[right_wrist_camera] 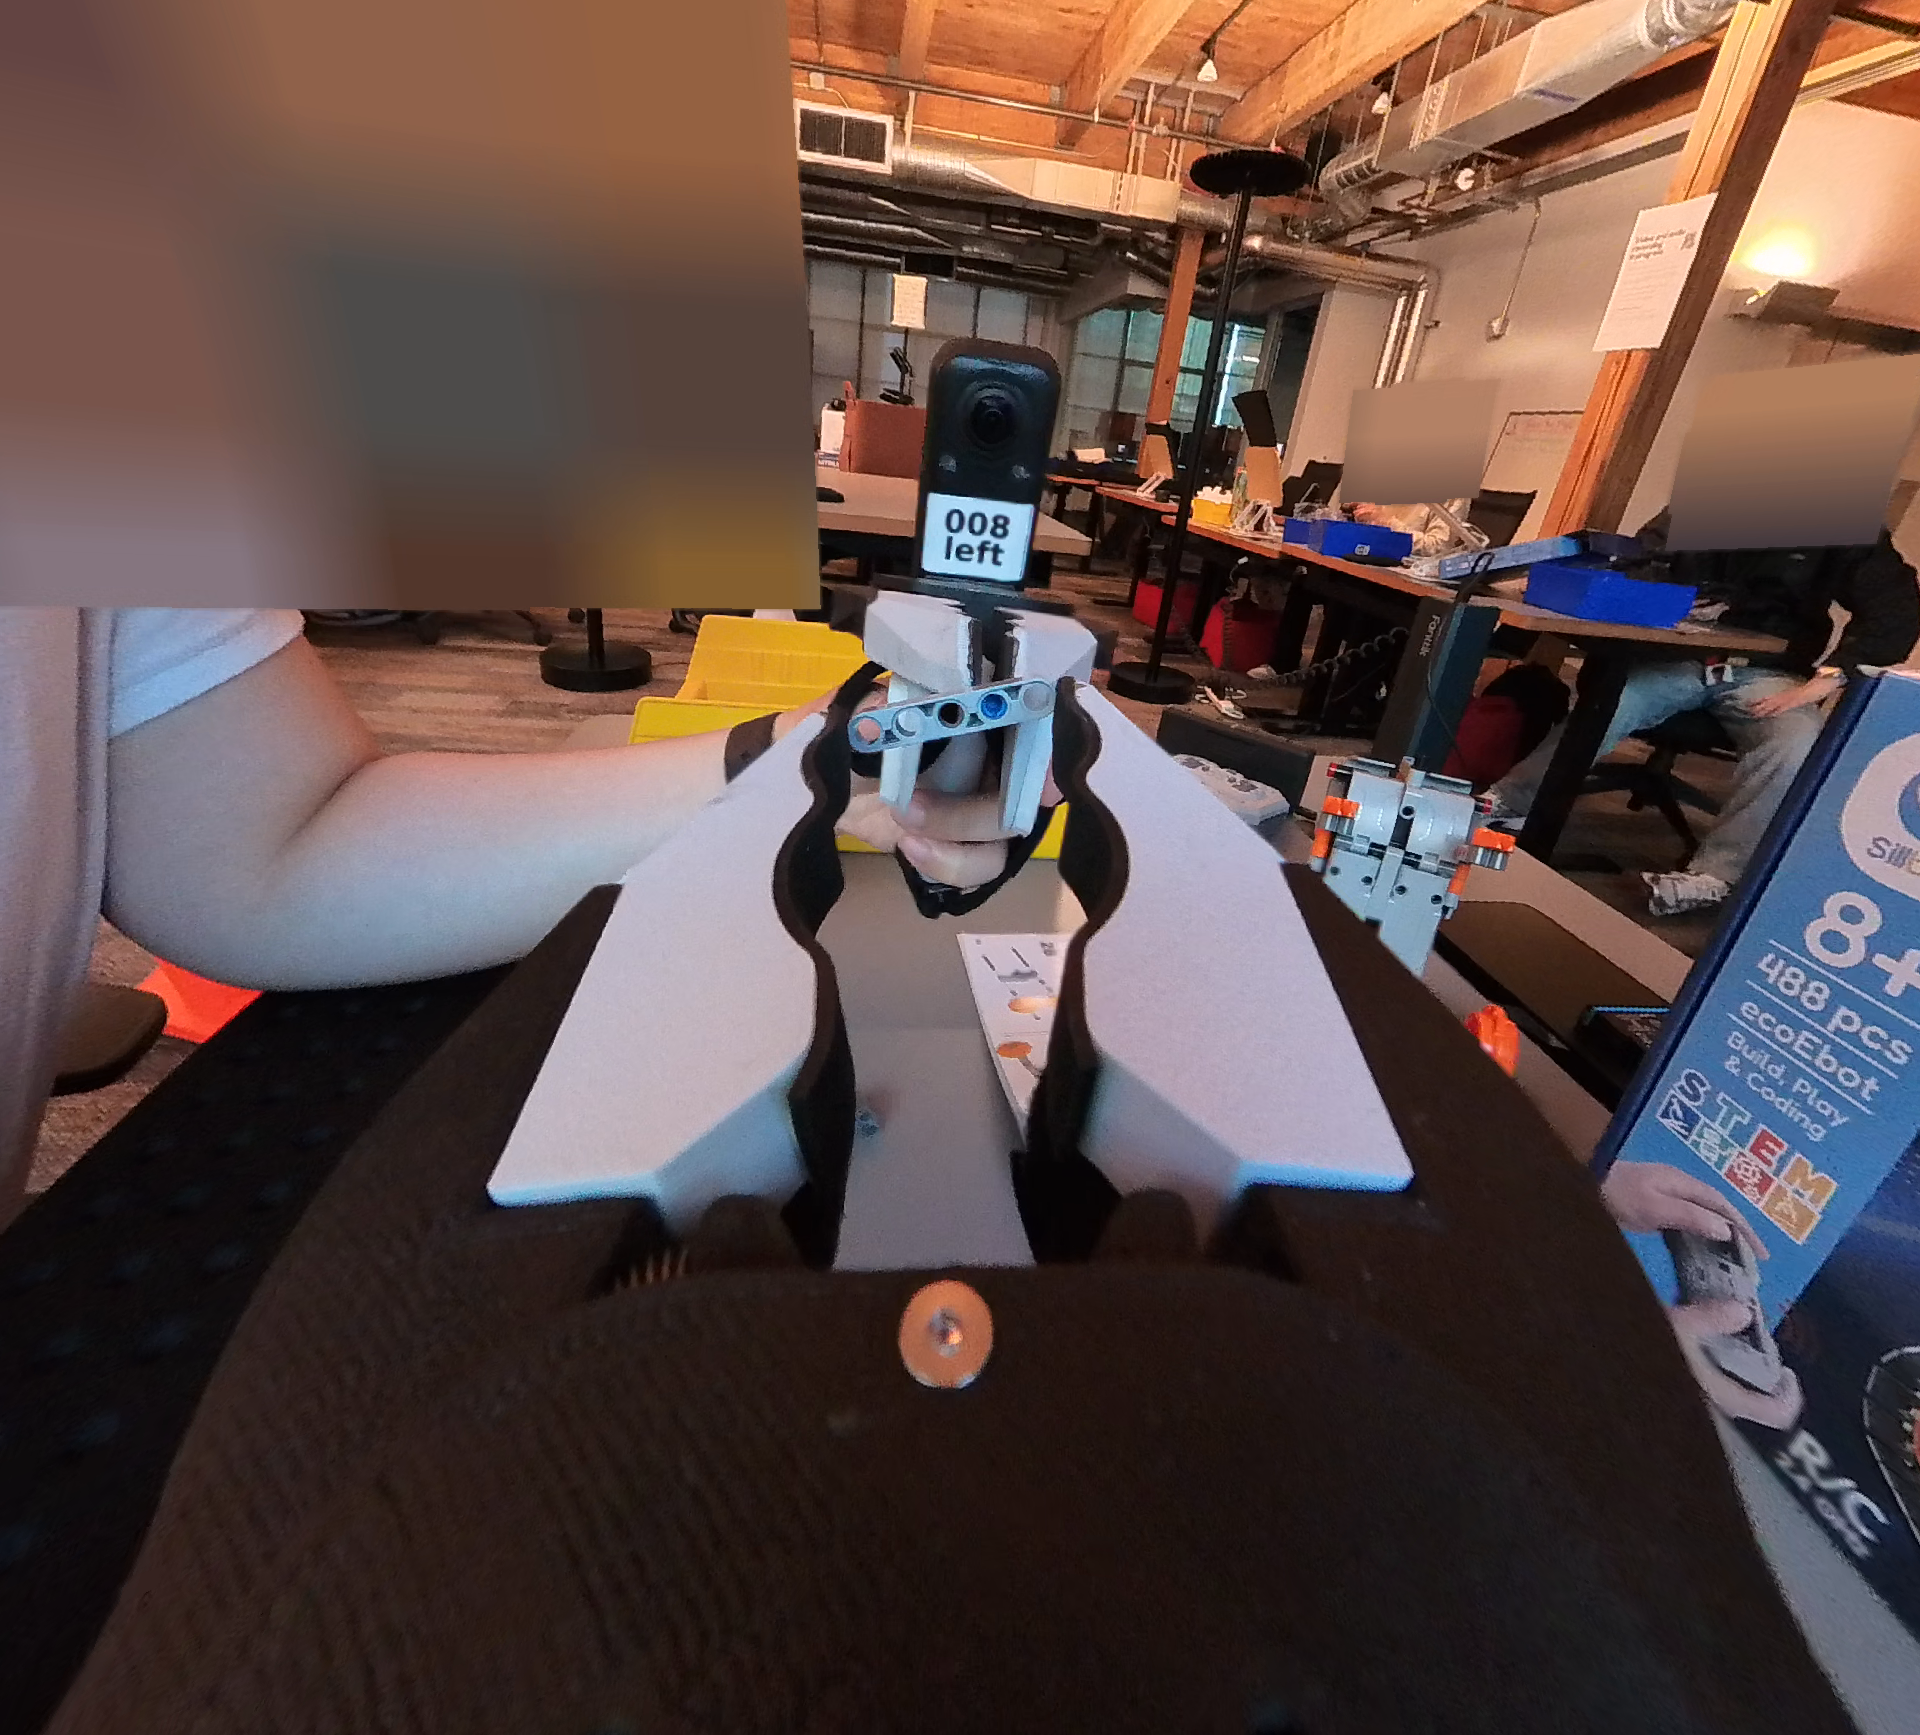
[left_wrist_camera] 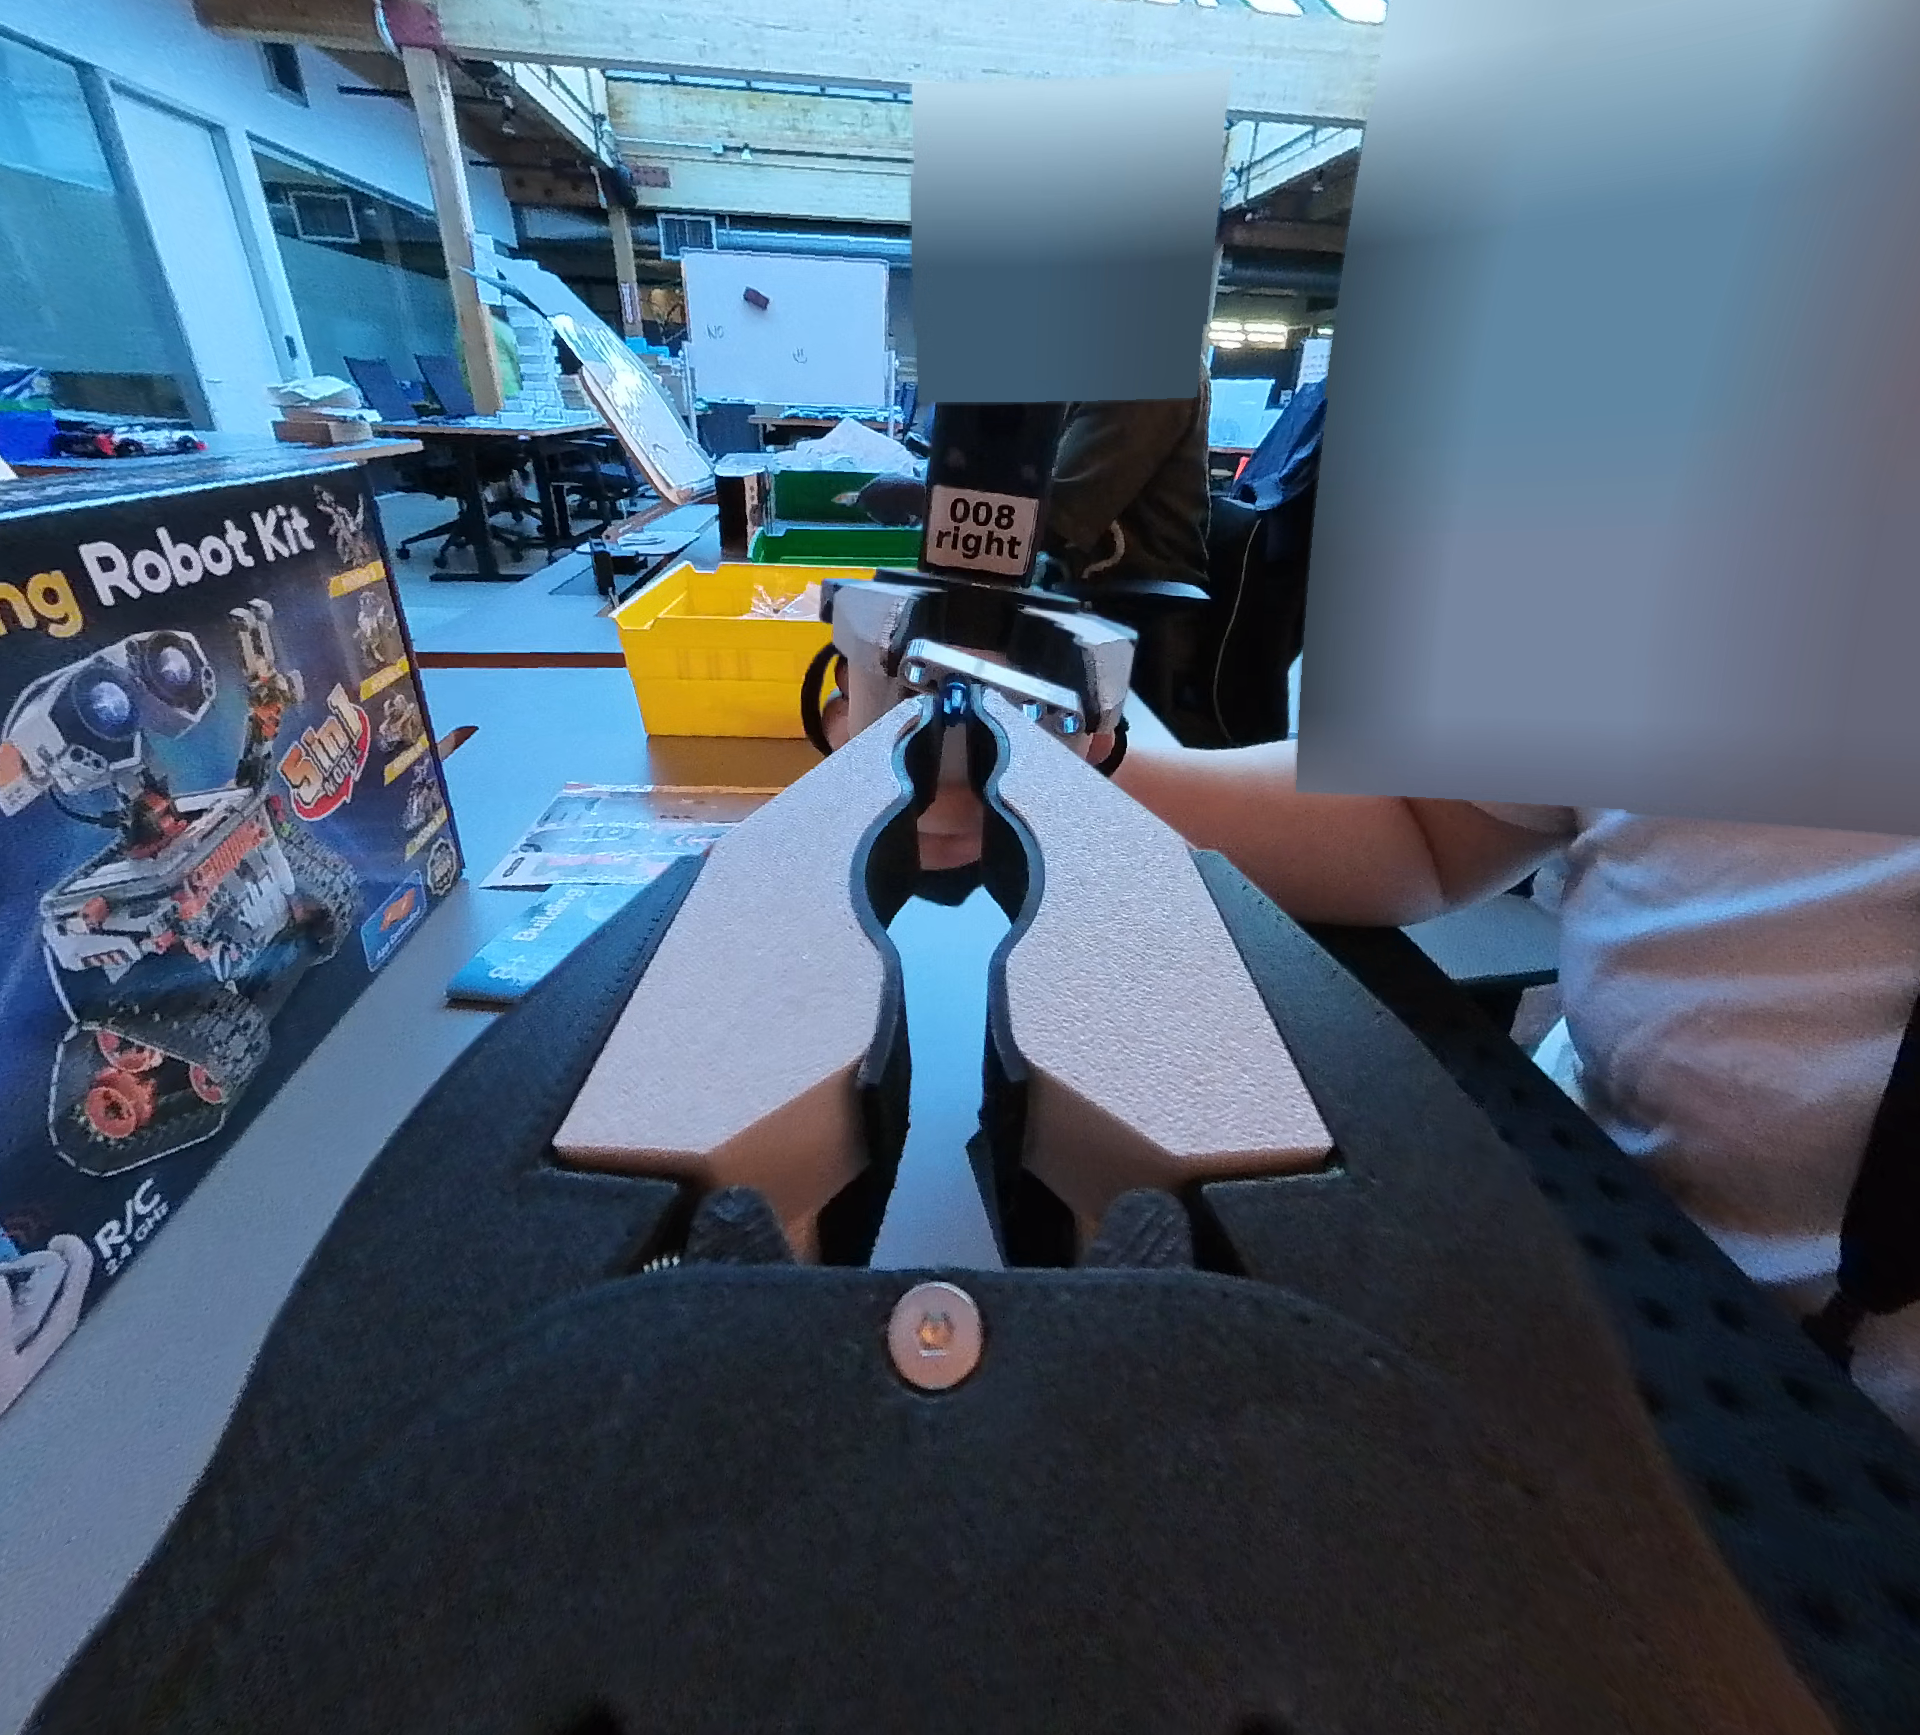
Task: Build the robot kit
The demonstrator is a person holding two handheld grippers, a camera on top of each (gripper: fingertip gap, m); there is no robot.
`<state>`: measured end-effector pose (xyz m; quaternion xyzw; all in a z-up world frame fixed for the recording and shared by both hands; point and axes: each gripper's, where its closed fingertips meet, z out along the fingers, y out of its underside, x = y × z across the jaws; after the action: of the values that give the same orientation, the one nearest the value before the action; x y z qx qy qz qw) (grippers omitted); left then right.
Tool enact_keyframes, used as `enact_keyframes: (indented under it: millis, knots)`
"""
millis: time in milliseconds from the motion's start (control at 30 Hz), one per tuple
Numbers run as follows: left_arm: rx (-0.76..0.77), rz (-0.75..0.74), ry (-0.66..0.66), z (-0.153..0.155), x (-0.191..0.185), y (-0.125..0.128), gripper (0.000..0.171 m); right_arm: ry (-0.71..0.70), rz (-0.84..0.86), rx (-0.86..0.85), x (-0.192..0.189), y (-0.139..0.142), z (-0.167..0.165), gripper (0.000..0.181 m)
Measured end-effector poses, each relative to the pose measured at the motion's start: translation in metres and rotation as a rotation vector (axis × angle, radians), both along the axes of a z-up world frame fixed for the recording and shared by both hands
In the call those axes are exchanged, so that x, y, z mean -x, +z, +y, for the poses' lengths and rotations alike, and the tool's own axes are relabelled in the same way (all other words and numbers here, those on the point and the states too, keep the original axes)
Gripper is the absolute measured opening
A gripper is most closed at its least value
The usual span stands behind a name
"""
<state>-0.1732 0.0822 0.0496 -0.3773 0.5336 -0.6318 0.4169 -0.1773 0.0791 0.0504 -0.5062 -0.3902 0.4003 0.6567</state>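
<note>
My left gripper (left_wrist_camera: 953,717) and right gripper (right_wrist_camera: 951,717) point at each other above the table. The left fingertips are closed on a small blue pin (left_wrist_camera: 954,698) that sits in a hole of a grey holed beam (left_wrist_camera: 992,679). In the right wrist view the beam (right_wrist_camera: 935,717) lies crosswise between my right fingertips, which clamp its two ends. The blue pin (right_wrist_camera: 994,705) shows in one of its holes. Each view shows the other gripper head-on, with a hand behind it.
A robot kit box (left_wrist_camera: 208,802) stands at the left, also in the right wrist view (right_wrist_camera: 1787,1010). A yellow bin (left_wrist_camera: 717,657), green bins (left_wrist_camera: 821,542), an instruction booklet (left_wrist_camera: 603,844) and a partly built grey and orange model (right_wrist_camera: 1403,844) are on the table (left_wrist_camera: 540,719). A person's arm (right_wrist_camera: 416,802) reaches in. The tips of both grippers are at nearly the same place.
</note>
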Motion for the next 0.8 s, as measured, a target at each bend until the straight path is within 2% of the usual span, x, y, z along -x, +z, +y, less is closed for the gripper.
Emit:
enact_keyframes:
  millis: [267, 633, 800]
  knots:
    - [0.018, 0.011, -0.044, -0.004, -0.001, -0.002, 0.001, 0.029, -0.026, 0.023, 0.002, -0.003, -0.003, 0.038]
    - [0.008, 0.045, -0.026, -0.004, -0.004, -0.006, 0.001, 0.028, -0.045, 0.031, 0.001, -0.007, -0.002, 0.038]
    - [0.021, 0.083, 0.053, 0.012, -0.009, -0.016, 0.002, -0.082, -0.135, 0.045, -0.002, -0.021, 0.015, 0.038]
